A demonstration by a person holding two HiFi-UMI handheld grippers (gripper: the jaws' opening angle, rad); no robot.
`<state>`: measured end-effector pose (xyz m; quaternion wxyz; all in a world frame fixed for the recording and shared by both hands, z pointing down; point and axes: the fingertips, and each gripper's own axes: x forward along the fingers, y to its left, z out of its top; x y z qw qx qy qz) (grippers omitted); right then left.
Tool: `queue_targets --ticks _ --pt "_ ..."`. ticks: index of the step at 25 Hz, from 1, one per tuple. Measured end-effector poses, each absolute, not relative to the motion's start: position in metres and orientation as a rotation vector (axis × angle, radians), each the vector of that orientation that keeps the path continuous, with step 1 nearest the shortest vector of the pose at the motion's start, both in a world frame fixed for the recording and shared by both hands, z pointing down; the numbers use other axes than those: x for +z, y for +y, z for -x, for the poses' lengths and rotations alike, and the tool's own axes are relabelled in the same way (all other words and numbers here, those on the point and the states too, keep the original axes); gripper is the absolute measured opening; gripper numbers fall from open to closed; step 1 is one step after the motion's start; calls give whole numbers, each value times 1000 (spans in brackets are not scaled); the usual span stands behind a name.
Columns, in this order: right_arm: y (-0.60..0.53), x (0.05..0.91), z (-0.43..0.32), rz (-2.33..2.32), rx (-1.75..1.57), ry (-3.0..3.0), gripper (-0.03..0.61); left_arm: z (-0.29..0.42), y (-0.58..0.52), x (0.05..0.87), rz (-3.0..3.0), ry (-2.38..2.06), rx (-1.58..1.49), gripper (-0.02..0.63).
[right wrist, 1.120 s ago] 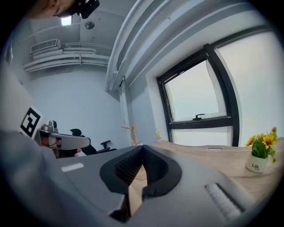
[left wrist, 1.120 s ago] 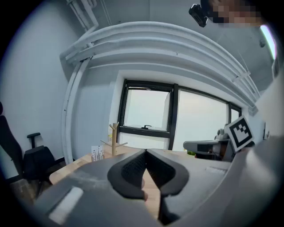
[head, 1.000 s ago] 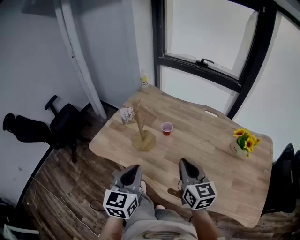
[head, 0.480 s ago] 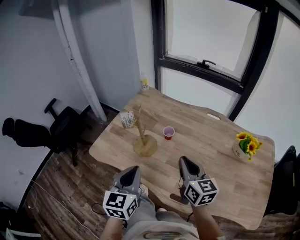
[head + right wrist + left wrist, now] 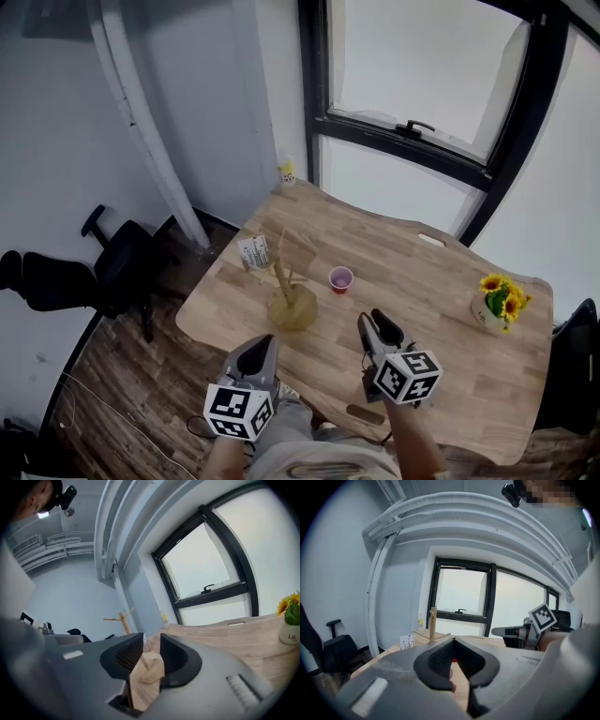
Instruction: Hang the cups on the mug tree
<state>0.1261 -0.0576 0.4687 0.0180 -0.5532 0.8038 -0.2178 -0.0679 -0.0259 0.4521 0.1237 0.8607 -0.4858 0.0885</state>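
Opening the empty right tongs [image 5: 369, 321], with the left tongs [image 5: 262, 343] pressed together on nothing, we judge it best to reach over the bench [image 5: 422, 281] for the small red cup [image 5: 341, 278] standing beside the mug tree [image 5: 292, 302] and pinch its rim squarely before lifting.

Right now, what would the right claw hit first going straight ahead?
Likely the mug tree, its base framed ahead between the opening, empty jaws of the right claw; depth is unclear.
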Motion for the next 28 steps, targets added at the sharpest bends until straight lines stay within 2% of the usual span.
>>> queue_targets --ticks 11,28 --pt "-121 503 -134 1796 -827 2424 115 83 -85 475 -2479 -1378 337 3" --pt "-187 592 -142 1805 -1272 2166 117 102 -131 515 -2395 -1340 436 3"
